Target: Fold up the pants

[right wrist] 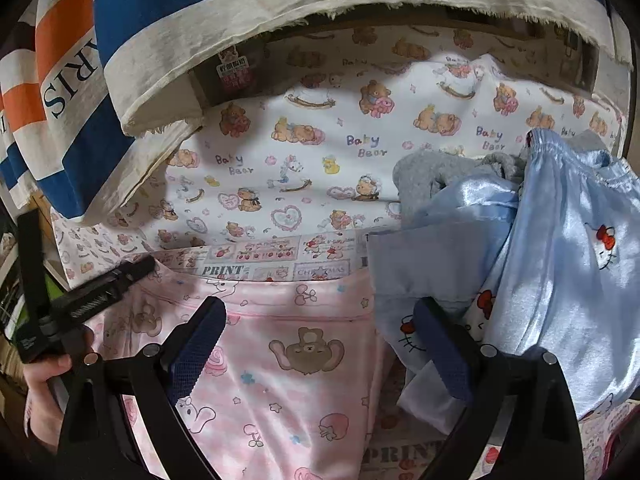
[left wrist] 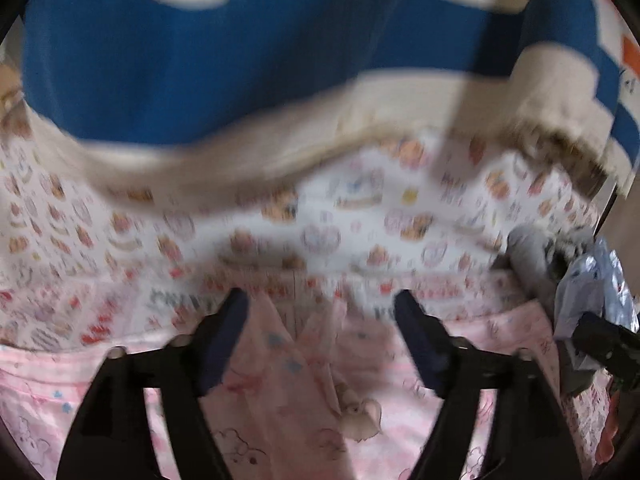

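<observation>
Lying flat on the printed sheet [right wrist: 304, 148], the pink pants [right wrist: 288, 364] are seen spread just ahead of both grippers, with a pink fold ridge visible in the left wrist view, so at least one fold is judged made; how many remain cannot be told. The left gripper [left wrist: 320, 344] is spread wide above the pink cloth, nothing pinched between its pads; that view is blurred. The right gripper [right wrist: 320, 352] is likewise spread, empty, over the pants. A heap of pale blue satin clothes [right wrist: 560, 248] and a grey garment [right wrist: 440, 172] lies beside, apparently unfolded and still to be handled.
</observation>
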{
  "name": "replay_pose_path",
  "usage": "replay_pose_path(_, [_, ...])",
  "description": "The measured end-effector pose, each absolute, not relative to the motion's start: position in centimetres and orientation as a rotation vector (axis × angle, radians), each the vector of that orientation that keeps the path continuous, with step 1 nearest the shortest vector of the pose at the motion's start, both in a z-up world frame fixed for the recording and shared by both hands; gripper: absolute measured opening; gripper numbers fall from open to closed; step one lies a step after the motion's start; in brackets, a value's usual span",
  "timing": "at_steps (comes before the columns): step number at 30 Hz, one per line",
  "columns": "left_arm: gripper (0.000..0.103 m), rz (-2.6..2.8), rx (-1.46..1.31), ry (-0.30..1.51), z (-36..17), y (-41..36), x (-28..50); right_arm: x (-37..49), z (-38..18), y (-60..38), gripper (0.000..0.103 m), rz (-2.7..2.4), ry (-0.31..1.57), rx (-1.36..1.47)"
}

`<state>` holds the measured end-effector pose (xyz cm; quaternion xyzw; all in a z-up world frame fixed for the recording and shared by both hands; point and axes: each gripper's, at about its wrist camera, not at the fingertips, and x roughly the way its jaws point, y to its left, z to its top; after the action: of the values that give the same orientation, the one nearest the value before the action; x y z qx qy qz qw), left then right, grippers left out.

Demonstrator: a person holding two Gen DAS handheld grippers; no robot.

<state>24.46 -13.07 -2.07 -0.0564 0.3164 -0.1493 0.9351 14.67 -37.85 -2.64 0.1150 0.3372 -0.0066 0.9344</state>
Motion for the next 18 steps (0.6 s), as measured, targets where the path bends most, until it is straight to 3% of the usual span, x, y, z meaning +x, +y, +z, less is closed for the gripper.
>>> replay_pose_path(8, [0.093,-0.304,-0.172,0.377,4.3,-10.9,20.3,13.0,-0.4,-36.9,0.096,-0.058,0.576,0.162])
replay_pose_path(11, [0.102,-0.251,-0.164,0.272,6.8,-9.9,17.4,12.0,0.9,-35.9,0.103,-0.050,0.520,0.110])
replay_pose_path(18, [0.102,-0.202,-0.067,0.112,11.1,-7.0,9.2,8.1,4.1,-33.8,0.102,0.025,0.432,0.125])
